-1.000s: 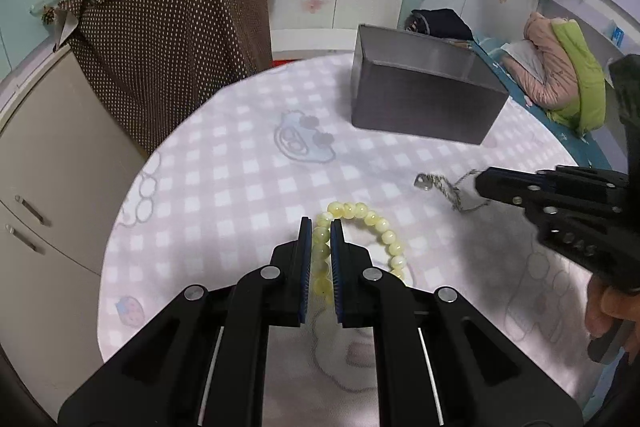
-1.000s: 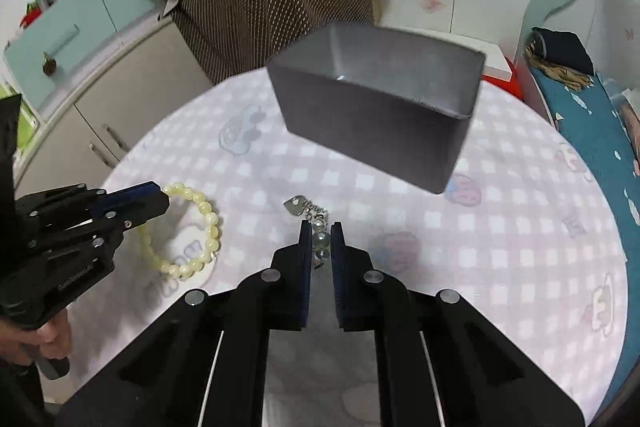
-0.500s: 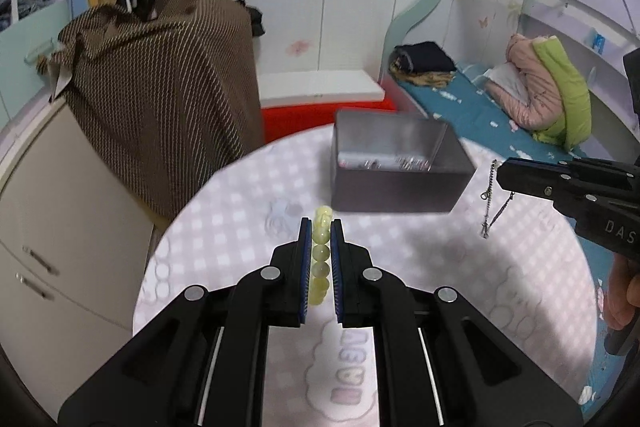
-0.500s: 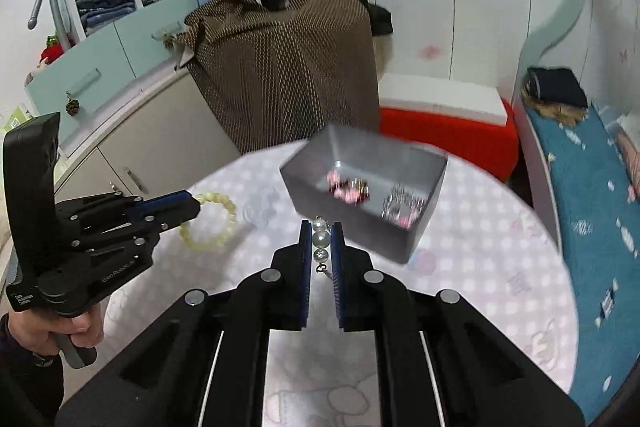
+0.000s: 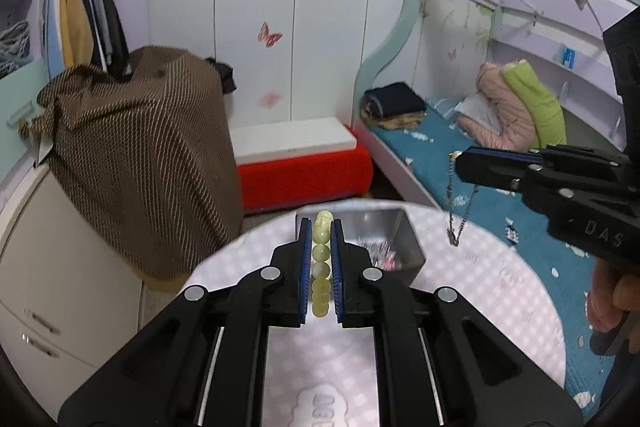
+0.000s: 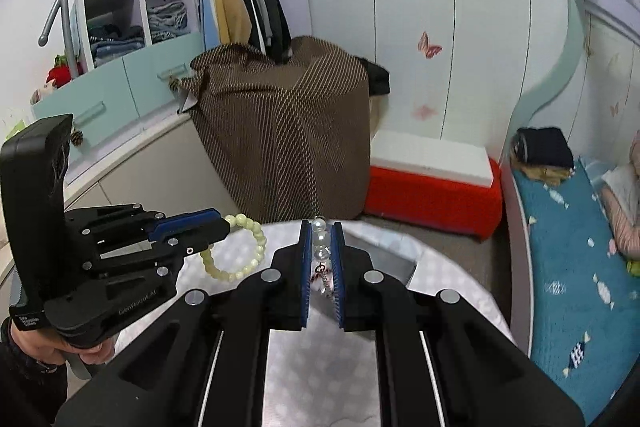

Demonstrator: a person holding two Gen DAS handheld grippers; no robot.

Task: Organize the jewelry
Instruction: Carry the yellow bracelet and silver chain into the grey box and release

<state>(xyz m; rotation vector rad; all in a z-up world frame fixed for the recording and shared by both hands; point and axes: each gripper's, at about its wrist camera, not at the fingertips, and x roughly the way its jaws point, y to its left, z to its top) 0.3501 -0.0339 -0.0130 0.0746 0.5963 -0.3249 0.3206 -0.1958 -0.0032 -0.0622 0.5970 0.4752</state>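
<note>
While both grippers hung above the round pink-checked desk point(image 5: 500, 287), left gripper point(image 5: 321, 259) jaws were clamped on the pale yellow bead bracelet point(image 6: 240, 251). Right gripper point(image 6: 321, 259) jaws pinched the pearl-and-chain necklace point(image 5: 454, 211), dangling beside the grey metal box point(image 5: 404, 243).

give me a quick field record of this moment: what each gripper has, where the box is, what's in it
left gripper: shut on the yellow bead bracelet, which loops out to the side in the right wrist view
right gripper: shut on the pearl chain, its thin end dangling above the table in the left wrist view
grey box: open-topped, on the round table, beyond both grippers
box contents: some small jewelry, too blurred to name
held items: both lifted clear of the checked cloth
</note>
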